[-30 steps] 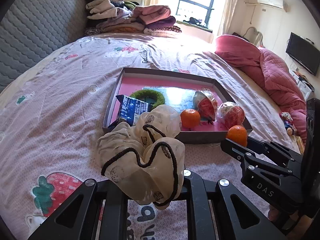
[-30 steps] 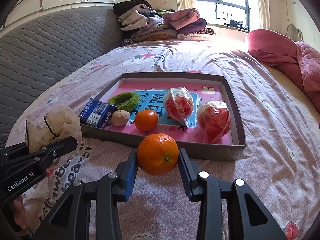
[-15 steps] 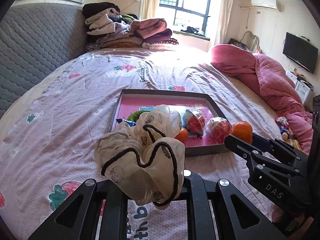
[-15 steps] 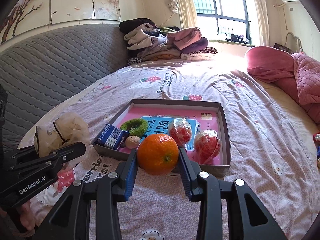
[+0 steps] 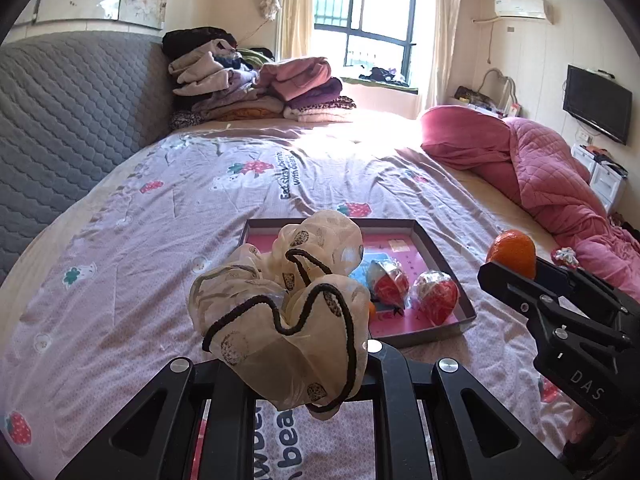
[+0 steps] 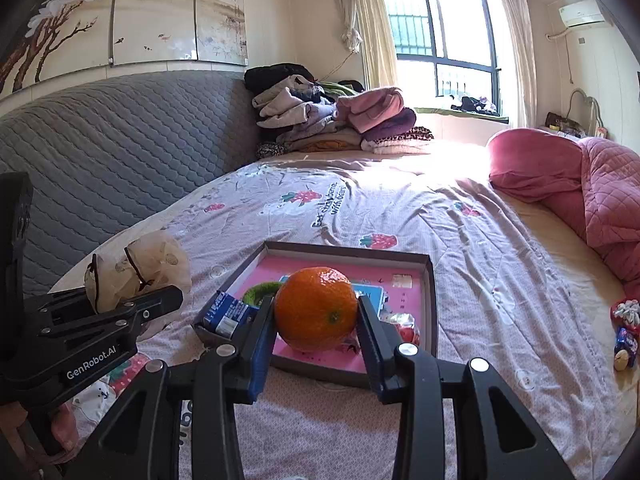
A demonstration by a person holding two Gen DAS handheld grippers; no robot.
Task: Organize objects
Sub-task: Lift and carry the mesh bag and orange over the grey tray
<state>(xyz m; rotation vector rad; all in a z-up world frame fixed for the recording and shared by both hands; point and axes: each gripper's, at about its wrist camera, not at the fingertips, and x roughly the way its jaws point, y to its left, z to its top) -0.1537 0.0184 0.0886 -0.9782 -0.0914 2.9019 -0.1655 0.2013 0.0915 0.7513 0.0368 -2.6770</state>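
Observation:
My left gripper (image 5: 296, 364) is shut on a cream scrunchie (image 5: 280, 304) with black trim, held above the bed. It shows at the left of the right wrist view too, left gripper (image 6: 160, 300) with the scrunchie (image 6: 136, 268). My right gripper (image 6: 316, 320) is shut on an orange (image 6: 316, 308), also seen as the orange (image 5: 512, 252) at the right of the left wrist view. Below lies a pink-lined tray (image 6: 430, 280) with a blue carton (image 6: 226, 312), a green ring (image 6: 260, 290) and two red wrapped items (image 5: 434, 296).
The tray (image 5: 432, 244) rests on a purple strawberry-print bedspread (image 5: 160, 240). A grey quilted headboard (image 6: 100, 160) is on the left, folded clothes (image 6: 332, 120) are at the back, a pink quilt (image 6: 592, 192) is on the right, with small wrapped items (image 6: 624, 332) near the bed's edge.
Both grippers have risen with their loads, so the tray looks smaller and farther below. More of the room and window has come into view.

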